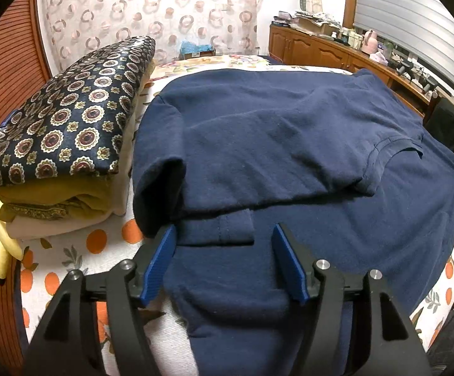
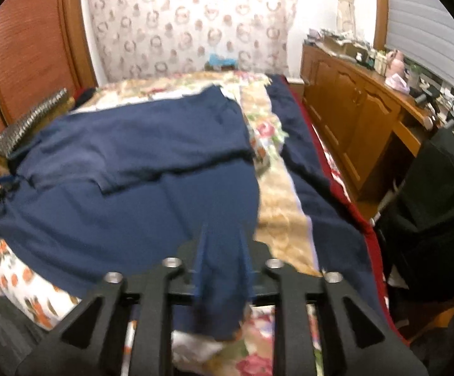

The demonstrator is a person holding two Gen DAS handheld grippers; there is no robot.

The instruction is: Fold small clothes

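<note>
I am looking at the bed [image 1: 79,260], its fruit-print sheet filling the lower frame of both views. The navy shirt [image 1: 289,144] is lying across it, taking up the centre and right of the left wrist view, its long axis running left to right, a sleeve folded over toward the lower left. A stack of folded clothes [image 1: 57,163] is sitting just beside it at the left edge. My left gripper [image 1: 224,260] is hovering over the shirt's near edge, jaws standing apart with cloth beneath them, not pinched. My right gripper [image 2: 222,260] is clamping a bunched fold of the shirt at bottom centre, jaws close together.
</note>
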